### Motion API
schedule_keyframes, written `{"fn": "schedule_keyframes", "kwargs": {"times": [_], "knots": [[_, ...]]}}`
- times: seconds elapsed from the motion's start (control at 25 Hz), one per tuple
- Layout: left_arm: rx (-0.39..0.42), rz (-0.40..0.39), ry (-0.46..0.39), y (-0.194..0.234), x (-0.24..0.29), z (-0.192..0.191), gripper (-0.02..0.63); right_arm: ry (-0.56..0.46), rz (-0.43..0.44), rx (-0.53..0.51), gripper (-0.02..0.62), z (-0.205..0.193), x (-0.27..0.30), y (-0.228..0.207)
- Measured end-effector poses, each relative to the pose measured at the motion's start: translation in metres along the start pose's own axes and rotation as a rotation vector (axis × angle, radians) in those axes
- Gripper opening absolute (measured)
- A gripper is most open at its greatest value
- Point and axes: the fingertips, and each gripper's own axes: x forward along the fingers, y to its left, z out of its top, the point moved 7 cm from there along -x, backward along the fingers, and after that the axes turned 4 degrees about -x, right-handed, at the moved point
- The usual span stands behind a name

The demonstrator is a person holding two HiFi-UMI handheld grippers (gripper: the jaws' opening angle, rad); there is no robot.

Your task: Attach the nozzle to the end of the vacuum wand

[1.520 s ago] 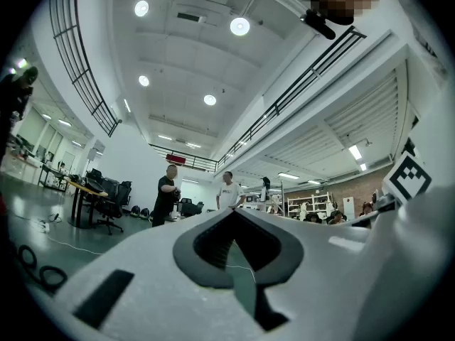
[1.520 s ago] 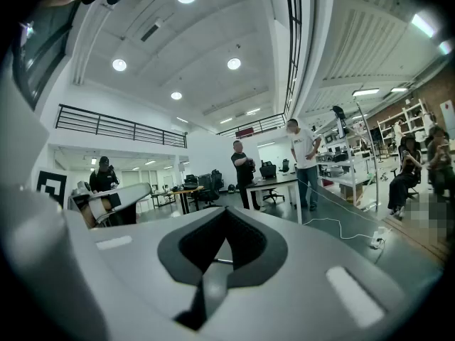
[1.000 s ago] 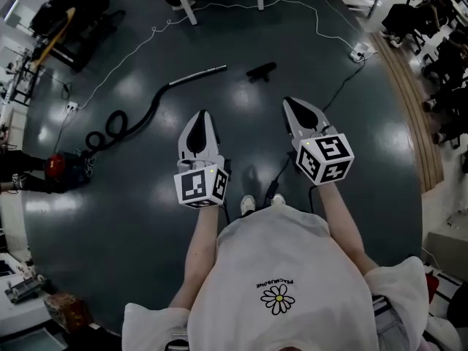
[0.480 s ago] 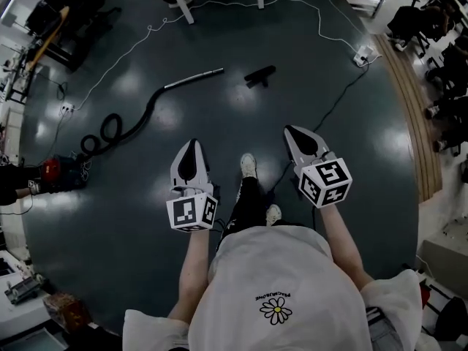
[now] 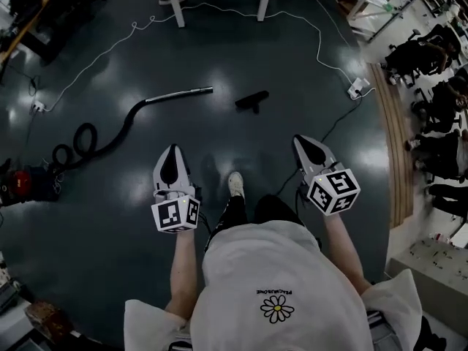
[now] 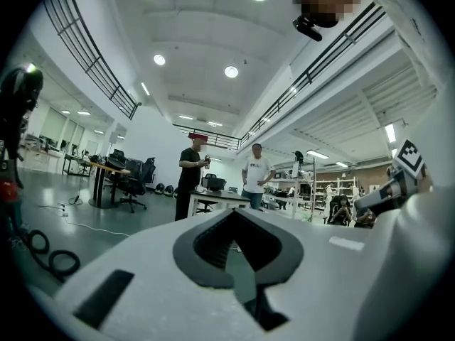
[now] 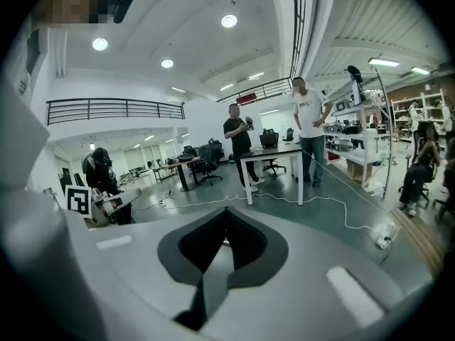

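Observation:
In the head view the silver vacuum wand [image 5: 181, 92] lies on the dark floor, joined to a black hose [image 5: 102, 139] that curls left to a red vacuum [image 5: 18, 182]. The black nozzle [image 5: 252, 99] lies apart, just right of the wand's free end. My left gripper [image 5: 172, 152] and right gripper [image 5: 304, 142] are both shut and empty, held well short of both parts. The left gripper [image 6: 234, 219] and the right gripper [image 7: 226, 215] show their jaws meeting at the tip in their own views.
A white cable [image 5: 241, 12] runs across the floor past table legs [image 5: 175, 6] to a power strip [image 5: 357, 88]. Two people stand by a table [image 7: 274, 151] ahead. Seated people and chairs [image 5: 431, 72] line the right side. My foot [image 5: 235, 183] is between the grippers.
I have walked forward: the wand and nozzle sit lower in the head view and closer. Both grippers have dropped lower and spread slightly, still shut.

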Motion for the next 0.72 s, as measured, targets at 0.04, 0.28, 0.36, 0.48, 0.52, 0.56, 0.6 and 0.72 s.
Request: {"fn": "schedule_keyframes", "kwargs": {"times": [0.04,0.28,0.36,0.48,0.52,0.56,0.6,0.72], "knots": [[0.003,0.0,-0.005,0.008,0.019,0.007,0.002,0.001,-0.007,-0.006,0.006,0.008,0.015,-0.009],[0.029,0.008,-0.029,0.043,0.114,0.035,0.002,0.001,-0.018,0.039,0.021,0.041,0.103,-0.051],[0.026,0.011,-0.02,0.052,0.15,0.035,0.002,-0.014,-0.012,0.065,0.021,0.054,0.142,-0.067],[0.037,-0.004,0.016,0.066,0.21,0.032,0.002,-0.043,0.008,0.102,0.023,0.075,0.21,-0.095],[0.044,-0.008,0.031,0.071,0.228,0.032,0.002,-0.045,0.014,0.107,0.025,0.082,0.234,-0.105],[0.047,-0.009,0.044,0.077,0.247,0.032,0.002,-0.042,0.017,0.108,0.025,0.089,0.256,-0.115],[0.045,-0.008,0.053,0.081,0.264,0.031,0.002,-0.041,0.018,0.105,0.026,0.096,0.275,-0.124],[0.03,-0.013,0.062,0.091,0.309,0.026,0.002,-0.045,0.006,0.094,0.028,0.113,0.316,-0.144]]}}
